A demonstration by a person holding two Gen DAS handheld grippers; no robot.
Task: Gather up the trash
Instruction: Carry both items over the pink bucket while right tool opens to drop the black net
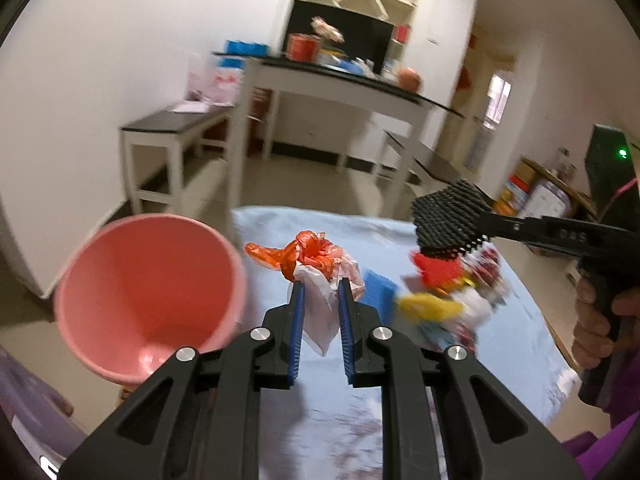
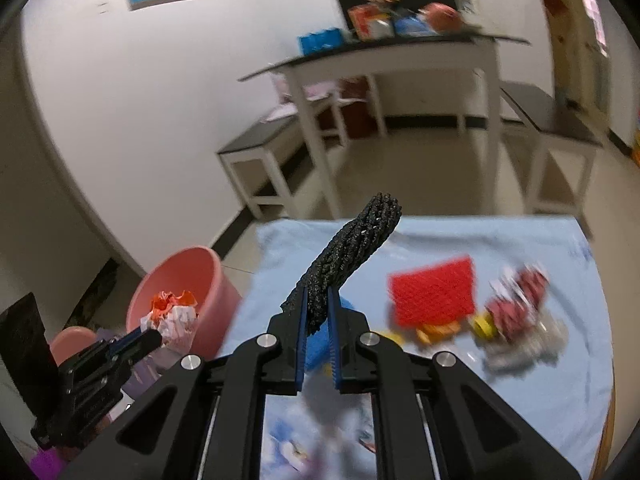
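My left gripper (image 1: pixel 320 286) is shut on a crumpled white and orange plastic bag (image 1: pixel 316 268) and holds it above the table's left edge, beside the pink bin (image 1: pixel 148 296). In the right wrist view the bag (image 2: pixel 172 312) hangs in front of the bin's (image 2: pixel 184 276) mouth. My right gripper (image 2: pixel 318 292) is shut on a black foam net (image 2: pixel 348 256) and holds it above the blue cloth (image 2: pixel 500 240). The net also shows in the left wrist view (image 1: pixel 448 216). A red foam net (image 2: pixel 432 290), a blue item (image 1: pixel 380 292), yellow scraps (image 1: pixel 428 306) and a red-white wrapper (image 2: pixel 520 300) lie on the cloth.
The table with the light blue cloth (image 1: pixel 520 320) fills the foreground. A white desk with clutter (image 1: pixel 340 84) and low white benches (image 1: pixel 168 140) stand behind on the floor. A small pink tub (image 2: pixel 72 340) and purple bags sit by the bin.
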